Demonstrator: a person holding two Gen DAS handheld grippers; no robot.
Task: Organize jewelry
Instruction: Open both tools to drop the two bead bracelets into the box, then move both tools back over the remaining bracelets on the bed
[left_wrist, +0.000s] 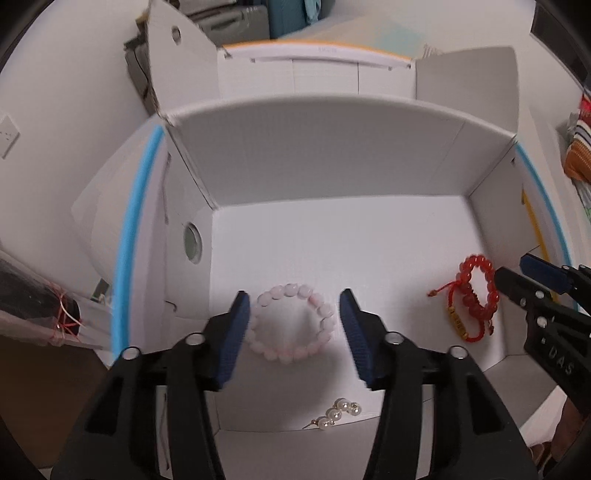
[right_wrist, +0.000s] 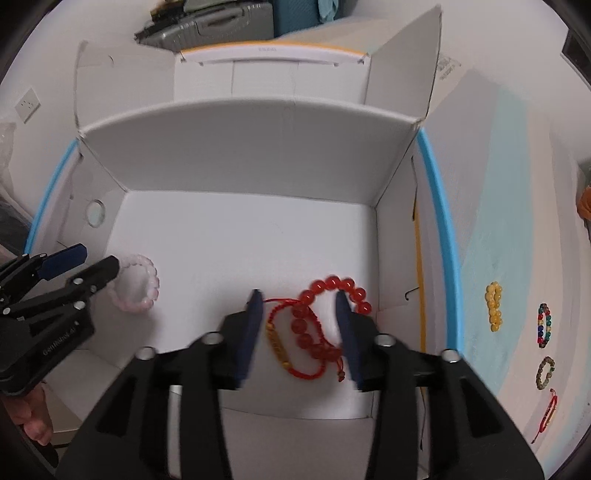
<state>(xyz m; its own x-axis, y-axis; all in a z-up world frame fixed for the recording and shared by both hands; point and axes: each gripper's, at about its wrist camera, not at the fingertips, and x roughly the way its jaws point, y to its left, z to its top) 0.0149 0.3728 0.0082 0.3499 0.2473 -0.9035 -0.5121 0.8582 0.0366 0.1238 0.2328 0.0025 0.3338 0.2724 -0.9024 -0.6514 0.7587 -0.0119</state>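
A white cardboard box (left_wrist: 332, 155) lies open below both grippers. On its floor lie a pink bead bracelet (left_wrist: 291, 323), a red bead bracelet (left_wrist: 480, 288) with a red cord bracelet bearing a gold charm (left_wrist: 458, 325), and pearl earrings (left_wrist: 338, 413). My left gripper (left_wrist: 293, 301) is open and empty, its jaws either side of the pink bracelet, just above it. My right gripper (right_wrist: 299, 301) is open and empty over the red bead bracelet (right_wrist: 332, 291) and the cord bracelet (right_wrist: 280, 347). The pink bracelet shows in the right wrist view (right_wrist: 138, 284) beside the left gripper (right_wrist: 92, 264).
Right of the box, several bracelets lie on a pale blue-and-white surface: a yellow bead one (right_wrist: 494, 305), a multicoloured one (right_wrist: 543, 325), a dark green one (right_wrist: 546, 372) and a red cord one (right_wrist: 550, 410). The box flaps (right_wrist: 410, 51) stand up. Suitcases (right_wrist: 221, 22) stand behind.
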